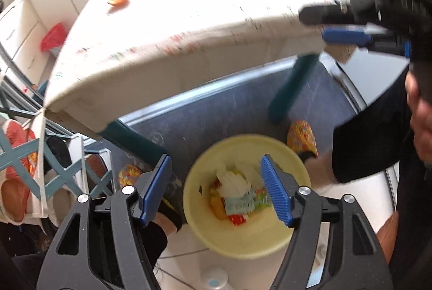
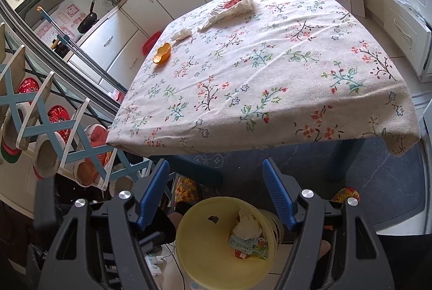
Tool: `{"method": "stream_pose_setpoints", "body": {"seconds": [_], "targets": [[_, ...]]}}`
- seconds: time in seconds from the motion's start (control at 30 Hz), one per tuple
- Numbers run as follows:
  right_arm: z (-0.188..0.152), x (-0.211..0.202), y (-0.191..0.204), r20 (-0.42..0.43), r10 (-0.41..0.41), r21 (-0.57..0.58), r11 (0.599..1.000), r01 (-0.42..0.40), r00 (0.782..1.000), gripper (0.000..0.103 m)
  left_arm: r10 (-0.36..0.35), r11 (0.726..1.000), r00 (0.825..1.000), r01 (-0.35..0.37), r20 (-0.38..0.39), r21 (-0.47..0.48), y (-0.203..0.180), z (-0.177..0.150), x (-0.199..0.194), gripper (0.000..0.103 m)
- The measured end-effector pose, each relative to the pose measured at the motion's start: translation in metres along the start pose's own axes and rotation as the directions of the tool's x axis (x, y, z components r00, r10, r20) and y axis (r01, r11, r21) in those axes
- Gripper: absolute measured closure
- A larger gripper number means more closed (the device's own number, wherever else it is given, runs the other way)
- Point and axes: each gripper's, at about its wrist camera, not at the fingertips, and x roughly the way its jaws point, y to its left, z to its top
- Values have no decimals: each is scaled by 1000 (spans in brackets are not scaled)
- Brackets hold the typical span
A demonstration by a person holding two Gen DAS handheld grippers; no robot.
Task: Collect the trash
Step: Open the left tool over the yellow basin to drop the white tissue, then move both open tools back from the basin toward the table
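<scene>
Below, both hand-held grippers — left, right — hung wide open and empty above the yellow bin; orange peel and tissues lay on the surface beyond it.

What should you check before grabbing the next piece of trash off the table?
1. Right gripper empty and open: ok, jaws wide, nothing between.
2. Left gripper empty and open: ok, jaws apart over the bin.
3. Trash left on the table: ok, orange peel, small tissue and a bigger crumpled wrapper lie on the far side.
4. Bin ready: ok, it stands on the floor below the near table edge, with paper and packets inside and room left.
5. Path to the peel: ok, only bare cloth between.
6. Left view sharp: not ok, it is blurred.
</scene>
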Motion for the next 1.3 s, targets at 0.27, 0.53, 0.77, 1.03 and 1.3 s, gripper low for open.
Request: {"method": "stream_pose_setpoints", "body": {"seconds": [0.27,0.53,0.77,1.03,1.3], "targets": [[0,2,5,4,-7,-13,1000,7,1000,33,43,997,995,-38,87,-67,12,11,-14,28],[0,4,16,10,-7,-43,999,8,1000,32,67,991,988,-51,138,-120,21,19,-25,25],[4,7,35,27,-3,-97,995,5,1000,30,94,981,977,-58,194,-187,33,31,-39,24],[25,8,60,55,6,-182,983,5,998,30,150,969,963,-98,225,-229,60,58,-49,23],[67,16,72,101,-19,-270,962,45,995,30,197,951,951,-127,238,-281,95,88,-48,22]]}}
